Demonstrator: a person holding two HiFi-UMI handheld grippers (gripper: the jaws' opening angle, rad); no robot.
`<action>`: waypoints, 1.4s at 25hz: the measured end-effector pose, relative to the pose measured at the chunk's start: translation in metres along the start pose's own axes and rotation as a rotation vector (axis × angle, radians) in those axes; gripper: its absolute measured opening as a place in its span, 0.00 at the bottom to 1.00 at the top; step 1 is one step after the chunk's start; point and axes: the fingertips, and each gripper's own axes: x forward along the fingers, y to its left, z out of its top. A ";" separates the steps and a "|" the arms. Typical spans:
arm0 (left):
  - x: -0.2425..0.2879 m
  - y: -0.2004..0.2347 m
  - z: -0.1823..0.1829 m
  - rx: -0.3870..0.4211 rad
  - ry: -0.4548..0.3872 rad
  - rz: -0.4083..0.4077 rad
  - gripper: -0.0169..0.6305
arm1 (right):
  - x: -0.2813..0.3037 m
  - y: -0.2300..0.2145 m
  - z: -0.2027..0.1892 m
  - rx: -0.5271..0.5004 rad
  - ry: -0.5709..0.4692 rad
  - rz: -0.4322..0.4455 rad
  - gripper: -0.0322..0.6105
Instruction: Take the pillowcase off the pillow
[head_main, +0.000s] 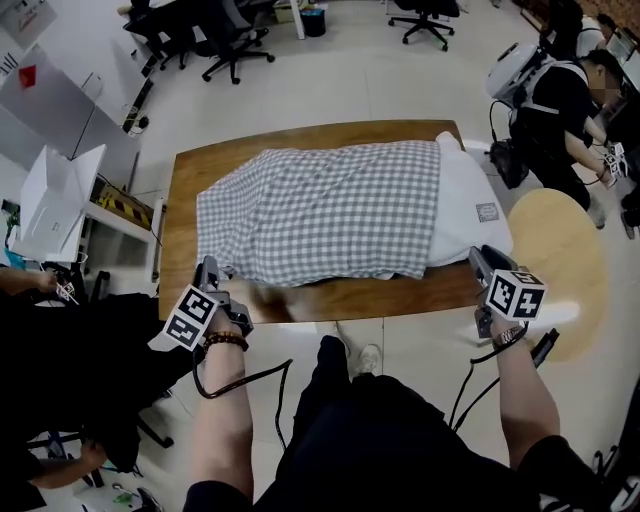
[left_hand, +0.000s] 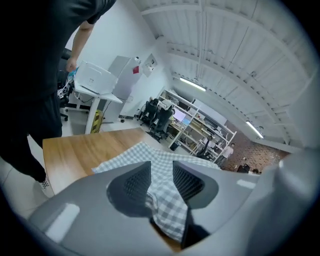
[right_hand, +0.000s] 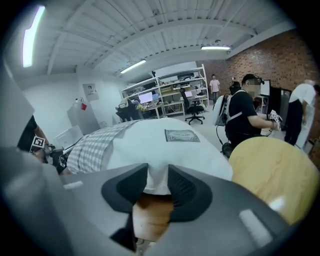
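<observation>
My left gripper (left_hand: 161, 172) has its jaws partly apart, with a fold of the checked pillowcase (head_main: 320, 210) lying loose between them. My right gripper (right_hand: 159, 175) stands likewise, ungripped, the bare white edge of the pillow (head_main: 470, 205) in its gap. Only the gripper views show that. The head view shows the pillow lying lengthwise across the wooden table (head_main: 190, 200), white end toward my right. A round table (head_main: 565, 240) and a standing person (head_main: 555, 95) are beyond that end.

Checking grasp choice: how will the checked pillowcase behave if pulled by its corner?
Probably floppy: the pillowcase drapes and wrinkles, its corner folding between the left fingers. Likely light, being thin cloth. It may drag on the pillow inside rather than slide cleanly.
</observation>
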 end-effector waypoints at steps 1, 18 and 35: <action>-0.001 -0.006 0.004 0.013 -0.005 -0.009 0.24 | -0.005 0.002 0.000 -0.009 -0.006 -0.001 0.25; -0.013 -0.105 0.025 0.186 0.014 -0.169 0.25 | -0.046 0.032 0.067 -0.100 -0.139 0.050 0.25; 0.036 -0.150 0.099 0.455 0.188 -0.365 0.27 | -0.002 0.144 0.151 -0.253 -0.142 0.035 0.25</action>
